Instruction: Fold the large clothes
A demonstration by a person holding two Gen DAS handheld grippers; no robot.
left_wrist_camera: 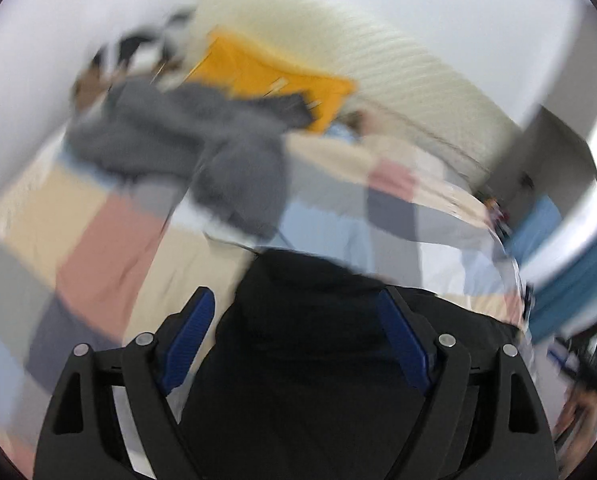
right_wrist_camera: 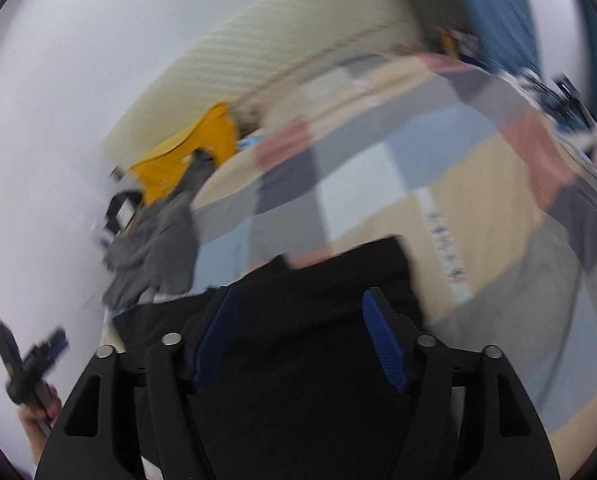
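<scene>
Both wrist views, blurred by motion. The left gripper point(left_wrist_camera: 294, 300) and the right gripper point(right_wrist_camera: 298, 300) each stand with their blue pads spread wide apart and nothing pinched; the black garment point(left_wrist_camera: 298, 344) lies below and between the pads in each view, but no pad presses on it. This garment, the piece being folded, rests on the near part of the bed point(left_wrist_camera: 98, 220), on a patchwork cover of pink, beige, grey and pale blue squares. A grey garment point(left_wrist_camera: 178, 140) lies crumpled farther back on the same cover, with a yellow garment point(left_wrist_camera: 266, 68) beyond it against the cream ribbed headboard point(left_wrist_camera: 378, 60). In the right wrist view the left gripper also appears at the lower left, held in a hand point(right_wrist_camera: 38, 420). The step in hand is judged to be the release after one fold, ahead of a fresh grasp. To do it well, both grippers should lift clear without a pad catching the cloth, so that the laid fold is not dragged open. The next grasp is best taken at two matching edge points, symmetric across the garment, pinching all the layers there. How flat the fold lies cannot be told: the black cloth shows no detail.
</scene>
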